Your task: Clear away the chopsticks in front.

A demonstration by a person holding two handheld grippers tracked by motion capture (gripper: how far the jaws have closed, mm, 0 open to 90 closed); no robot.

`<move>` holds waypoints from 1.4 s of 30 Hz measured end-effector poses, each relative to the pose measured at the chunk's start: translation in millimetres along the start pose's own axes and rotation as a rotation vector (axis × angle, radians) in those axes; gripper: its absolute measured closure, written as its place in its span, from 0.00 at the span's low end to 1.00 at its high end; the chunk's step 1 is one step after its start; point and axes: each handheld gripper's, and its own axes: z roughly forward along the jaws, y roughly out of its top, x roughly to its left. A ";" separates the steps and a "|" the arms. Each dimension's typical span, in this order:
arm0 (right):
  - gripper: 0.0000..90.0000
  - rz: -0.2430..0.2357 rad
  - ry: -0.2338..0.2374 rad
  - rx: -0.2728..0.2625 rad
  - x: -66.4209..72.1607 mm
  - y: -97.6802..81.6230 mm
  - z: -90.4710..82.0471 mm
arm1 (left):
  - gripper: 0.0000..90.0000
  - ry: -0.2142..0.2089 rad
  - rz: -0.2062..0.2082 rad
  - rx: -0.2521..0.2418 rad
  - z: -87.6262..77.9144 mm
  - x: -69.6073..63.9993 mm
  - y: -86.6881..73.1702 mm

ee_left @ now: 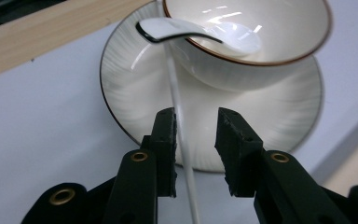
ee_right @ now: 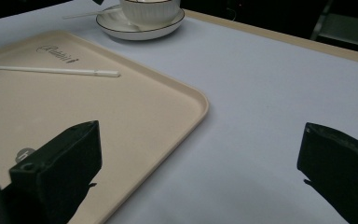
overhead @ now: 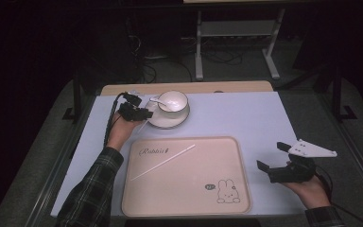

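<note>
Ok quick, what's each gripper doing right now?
Left gripper: open, white chopstick lying between its jaws, not clamped.
Right gripper: open wide, empty.

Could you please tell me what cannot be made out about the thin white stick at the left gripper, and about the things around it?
- Left gripper: the thin white stick touches one pad; whether it is gripped is unclear.
- Stick's far end: hidden under the white ceramic spoon in the left gripper view.
- Stick's near end: cut off by the bottom edge there.
- White bowl on the ribbed saucer: too small in the high view to see contents.
</note>
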 end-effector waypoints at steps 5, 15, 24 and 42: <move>0.00 0.000 0.002 0.001 -0.2 -0.2 0.2 | 0.75 0.023 0.001 0.013 16.3 2.8 5.3; 0.00 0.008 0.001 -0.002 -2.6 -1.1 -0.8 | 0.81 0.039 -0.007 0.053 39.7 3.9 0.4; 0.00 0.007 0.002 -0.003 -2.4 -0.9 -0.8 | 0.92 0.065 -0.016 0.068 45.2 2.4 -0.5; 0.00 0.007 -0.004 -0.006 -2.2 -0.7 -1.9 | 0.94 0.064 -0.088 0.051 -6.2 25.7 -4.8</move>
